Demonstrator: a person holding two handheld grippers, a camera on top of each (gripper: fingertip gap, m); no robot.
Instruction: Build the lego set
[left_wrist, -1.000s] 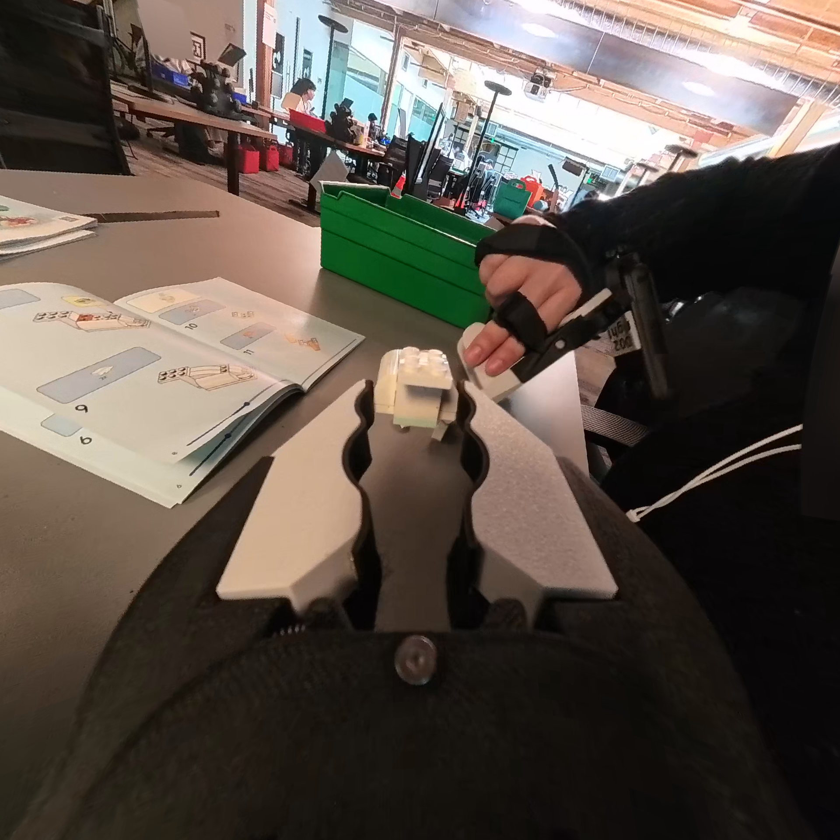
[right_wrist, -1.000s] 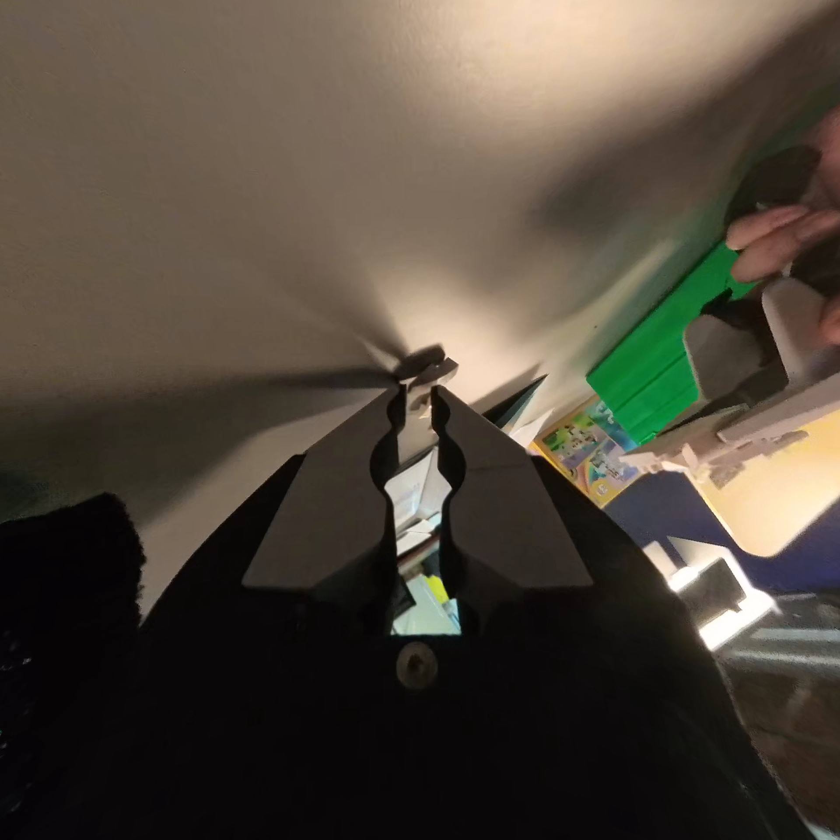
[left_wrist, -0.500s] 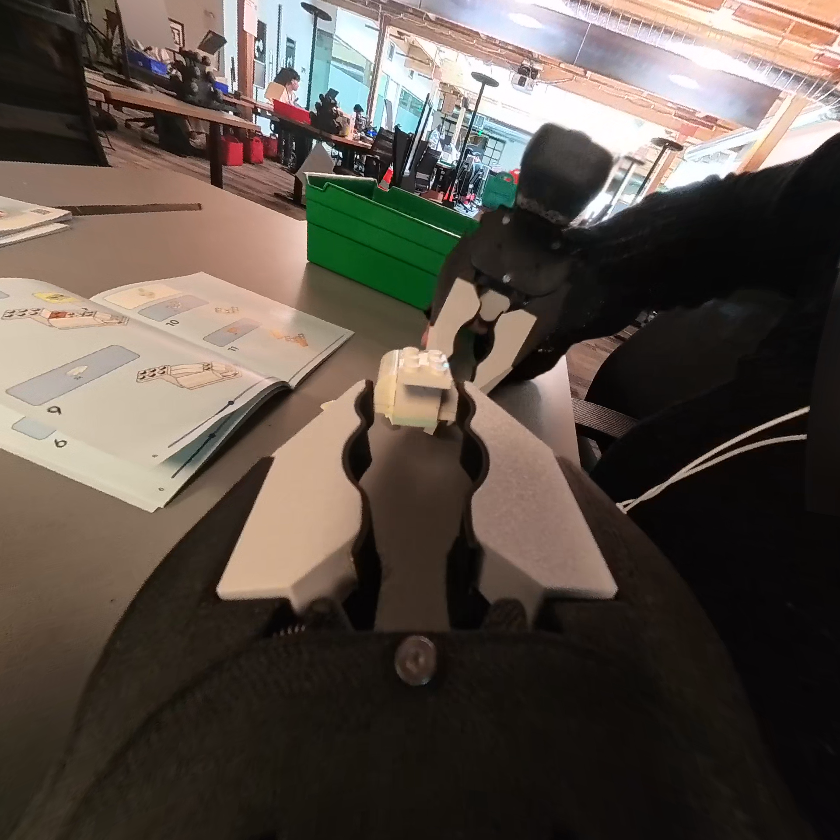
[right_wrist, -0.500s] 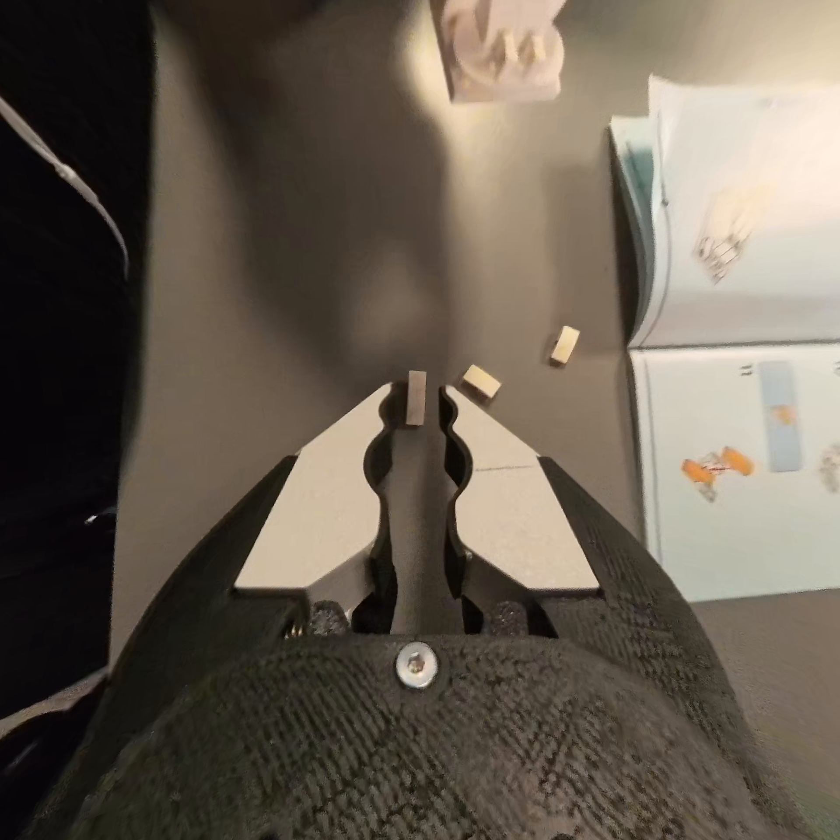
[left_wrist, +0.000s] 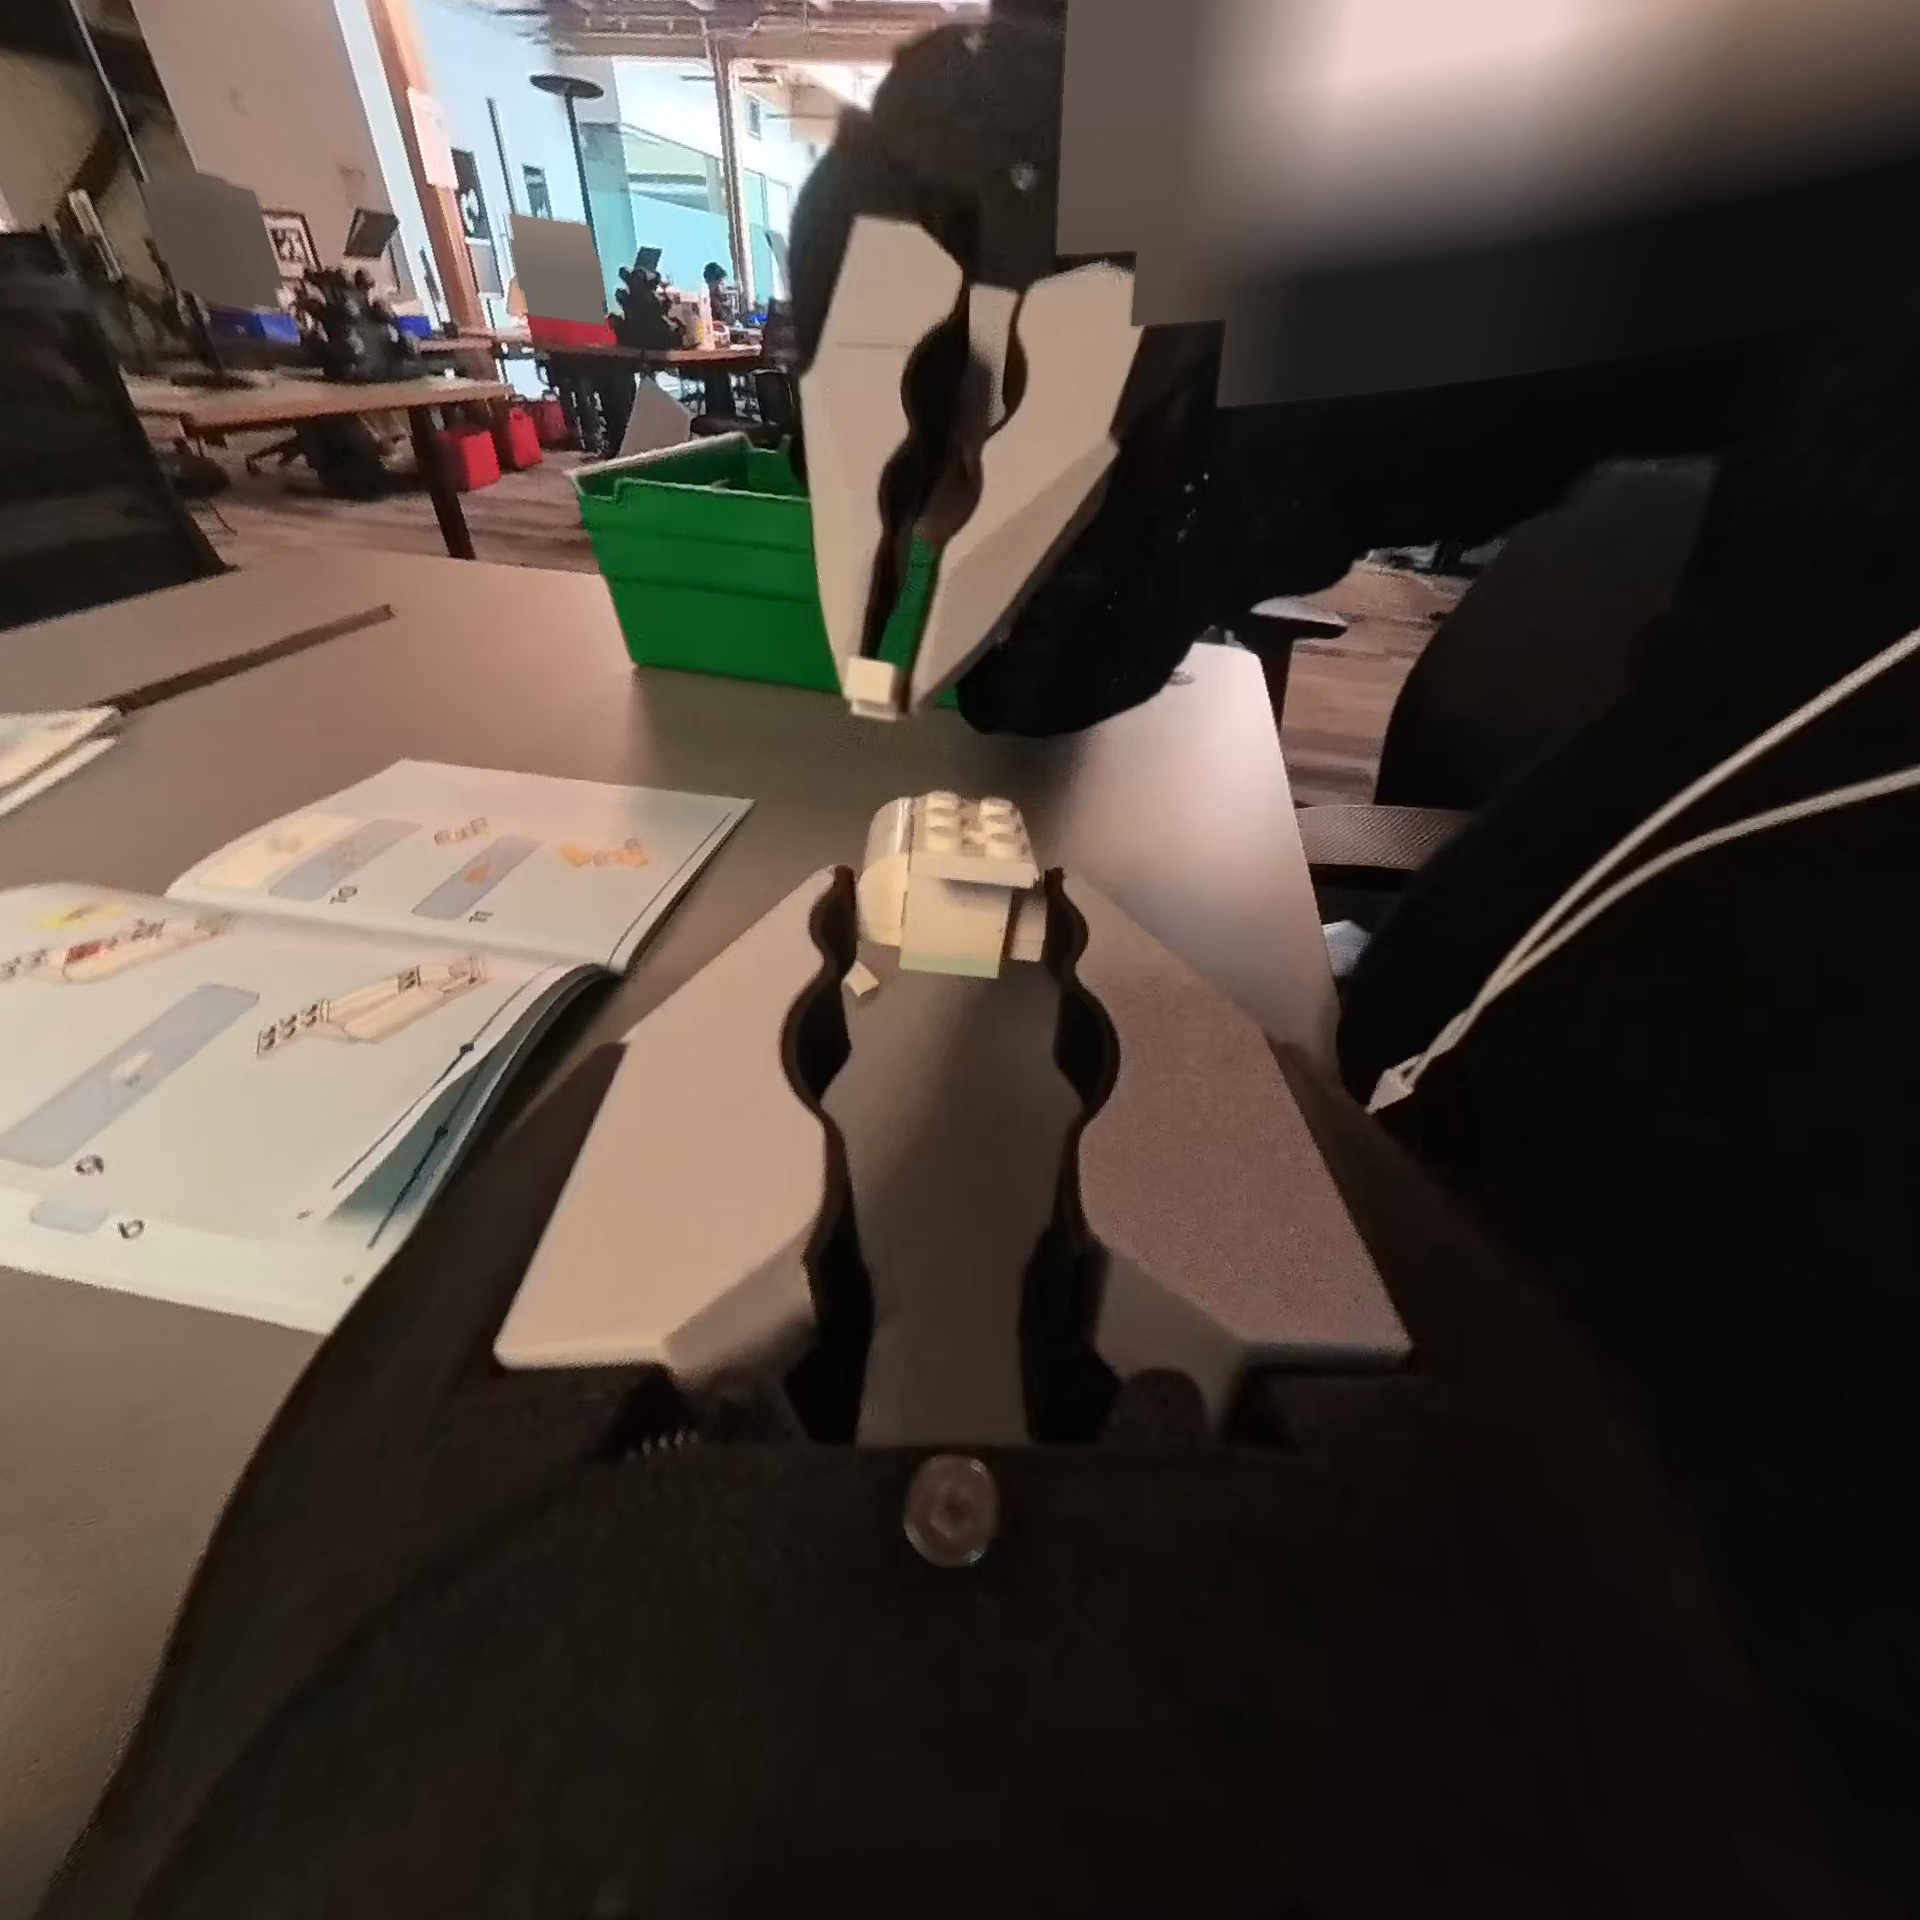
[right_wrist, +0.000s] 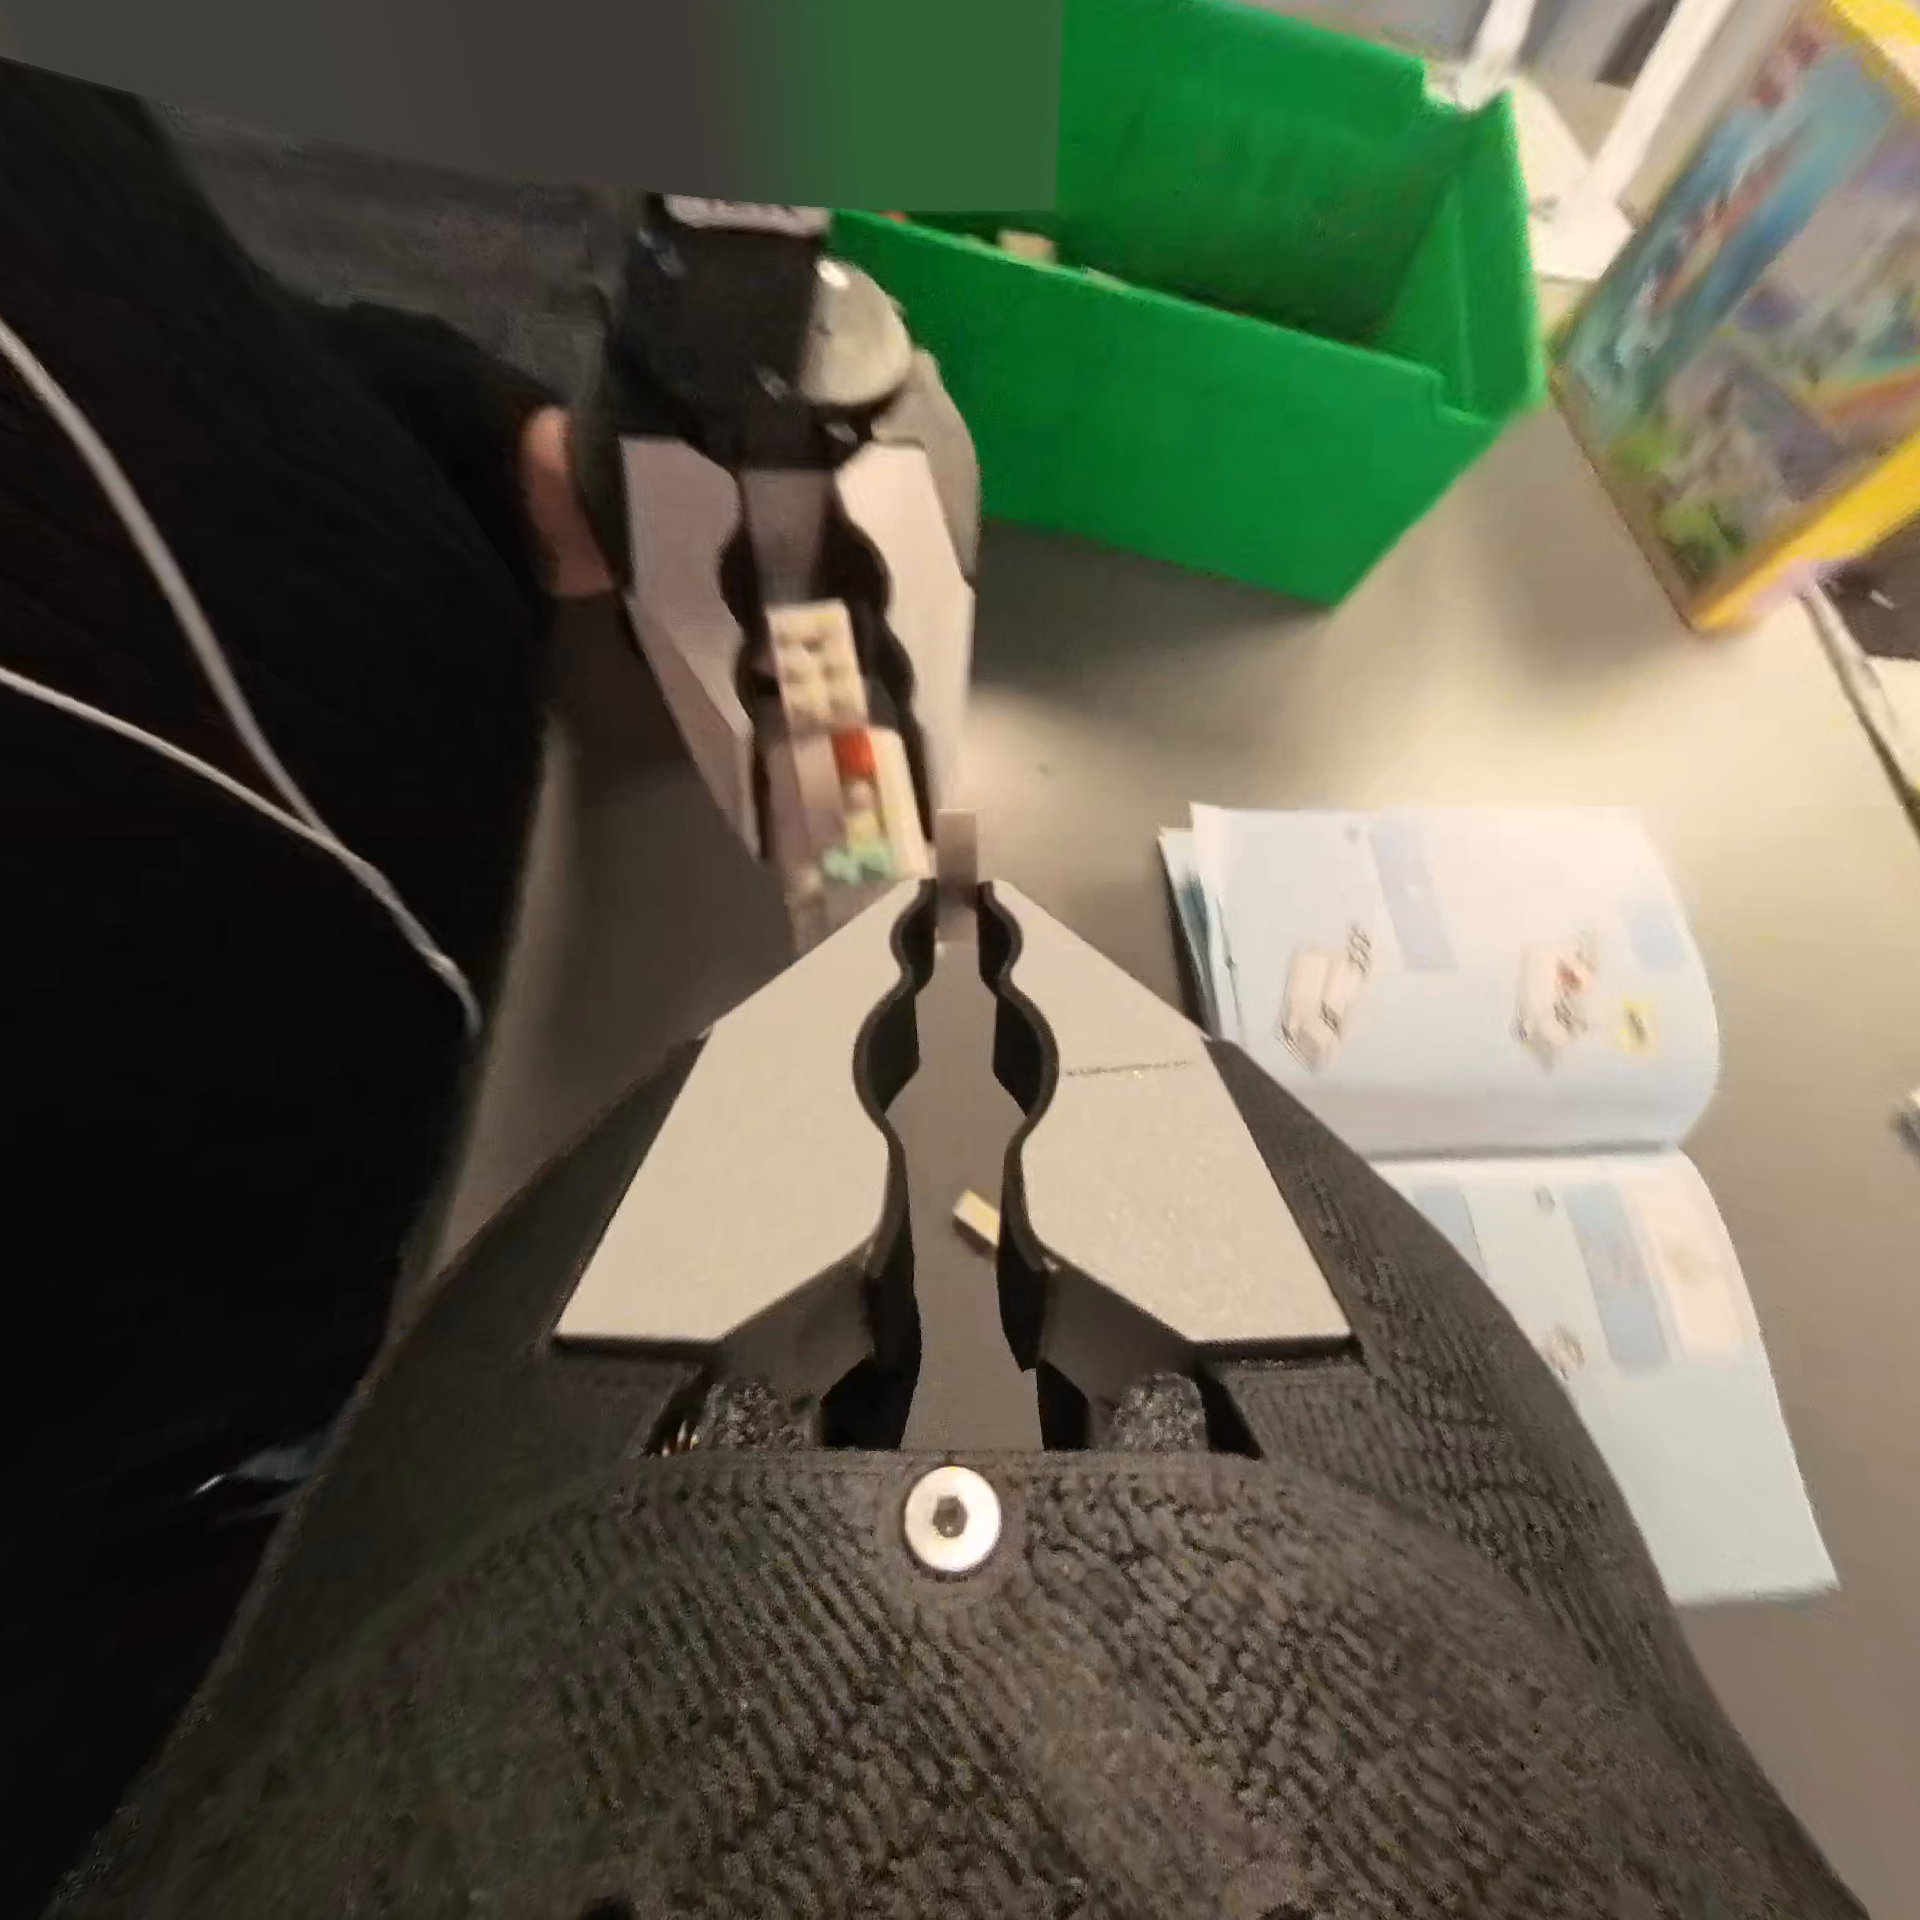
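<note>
My left gripper (left_wrist: 948, 902) is shut on a white lego assembly (left_wrist: 956, 883) with studs on top, held above the grey table (left_wrist: 1122, 769). My right gripper (right_wrist: 956, 902) is shut on a small white piece (right_wrist: 956, 873). In the left wrist view the right gripper (left_wrist: 881, 694) points down, with the small piece (left_wrist: 871, 691) a short way above and behind the assembly, not touching it. In the right wrist view the left gripper (right_wrist: 847, 831) holds the assembly (right_wrist: 831, 717), which shows red and green bits on its near end.
An open instruction booklet (left_wrist: 312, 987) lies at the left, also seen in the right wrist view (right_wrist: 1455, 1039). A green bin (left_wrist: 707, 561) stands behind, with a colourful lego box (right_wrist: 1766, 312) beside it. A loose small piece (right_wrist: 977, 1216) lies on the table.
My right gripper has lifted off the table with the small piece and now hangs over the assembly. My left gripper still holds the assembly in about the same place.
</note>
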